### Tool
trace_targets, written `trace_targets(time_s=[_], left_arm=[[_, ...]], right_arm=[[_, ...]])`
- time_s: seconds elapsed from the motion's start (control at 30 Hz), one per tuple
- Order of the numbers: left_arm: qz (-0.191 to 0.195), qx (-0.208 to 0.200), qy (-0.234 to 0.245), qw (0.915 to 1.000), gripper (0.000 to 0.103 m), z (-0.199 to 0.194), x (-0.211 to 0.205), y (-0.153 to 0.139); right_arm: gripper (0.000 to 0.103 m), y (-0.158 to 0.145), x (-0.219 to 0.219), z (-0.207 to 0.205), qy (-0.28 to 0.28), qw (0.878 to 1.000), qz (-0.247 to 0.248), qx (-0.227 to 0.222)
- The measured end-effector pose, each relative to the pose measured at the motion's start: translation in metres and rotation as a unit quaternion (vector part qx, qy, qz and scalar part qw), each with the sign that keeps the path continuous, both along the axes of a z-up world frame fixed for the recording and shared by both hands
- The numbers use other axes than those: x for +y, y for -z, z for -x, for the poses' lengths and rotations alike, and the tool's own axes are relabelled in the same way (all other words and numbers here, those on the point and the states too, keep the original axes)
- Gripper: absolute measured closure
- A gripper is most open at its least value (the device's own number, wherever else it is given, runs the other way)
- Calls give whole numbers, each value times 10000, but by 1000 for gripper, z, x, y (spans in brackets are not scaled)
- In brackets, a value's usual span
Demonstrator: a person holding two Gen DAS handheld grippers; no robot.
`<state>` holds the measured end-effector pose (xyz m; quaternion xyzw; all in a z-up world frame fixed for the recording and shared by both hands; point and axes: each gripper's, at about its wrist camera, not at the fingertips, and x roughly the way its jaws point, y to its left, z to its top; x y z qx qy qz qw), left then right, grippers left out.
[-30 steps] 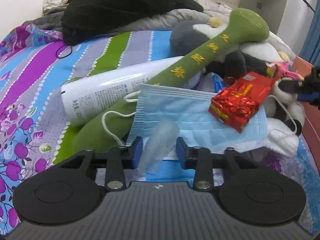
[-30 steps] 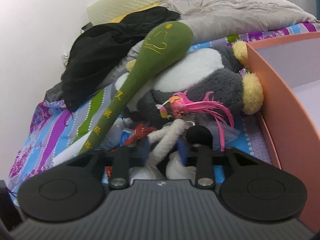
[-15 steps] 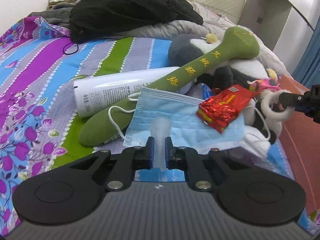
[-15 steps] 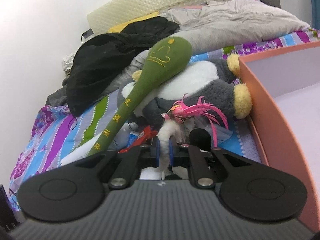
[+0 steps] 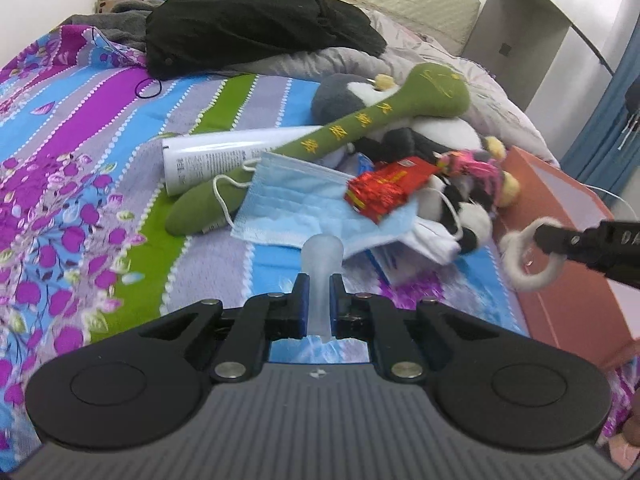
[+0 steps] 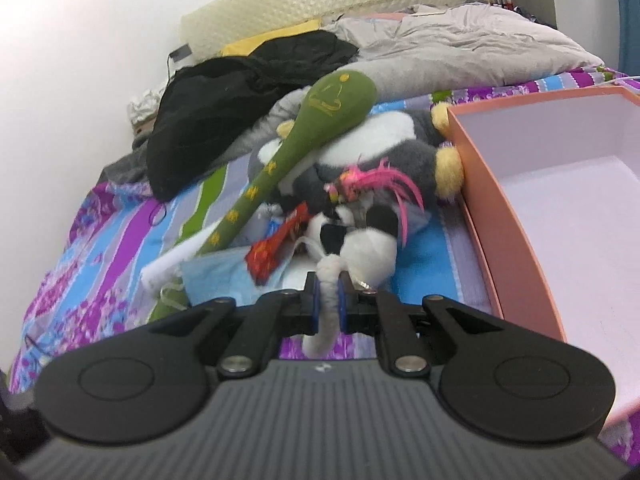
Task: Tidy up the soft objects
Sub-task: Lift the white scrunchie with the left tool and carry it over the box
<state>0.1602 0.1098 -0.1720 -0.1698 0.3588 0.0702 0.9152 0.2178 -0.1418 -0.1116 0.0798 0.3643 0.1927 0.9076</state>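
Moved: a second ago both your grippers stood open around their things. Both sets of jaws have since been closing; each has lifted its catch clear of the pile, which looks farther off now.
Left gripper [image 5: 319,300]: your jaws are clamped on a frosted soft tube [image 5: 322,268], which sticks up between the pads, in front of the mask [image 5: 296,204].
Right gripper [image 6: 329,300]: your jaws pinch a white fuzzy loop [image 6: 328,308], off the bed, between the mask and the box [image 6: 516,248].
Mask: lies on the striped bedspread [image 5: 80,152], touching the green club [image 5: 360,124] behind it, with a red packet [image 5: 384,188] on its right end.
Panda [image 6: 368,244]: just right of the mask, beside the box.
Bottle [image 5: 216,156]: behind the mask, under the club.
Black clothes [image 5: 248,20]: well behind the mask.
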Motion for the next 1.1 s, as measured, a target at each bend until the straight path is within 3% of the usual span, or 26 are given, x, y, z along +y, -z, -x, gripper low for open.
trace_targets(time_s=[0.37, 0.83, 1.1], left_arm=[[192, 237, 114, 9995, 91, 16, -18, 1], [447, 495, 398, 9970, 91, -52, -20, -13], [633, 964, 525, 9919, 91, -81, -14, -44]], right_arm=[[91, 25, -8, 34, -150, 9985, 202, 495], [90, 21, 15, -6, -538, 9933, 591, 833], [90, -11, 24, -23, -473, 9883, 781, 1220]])
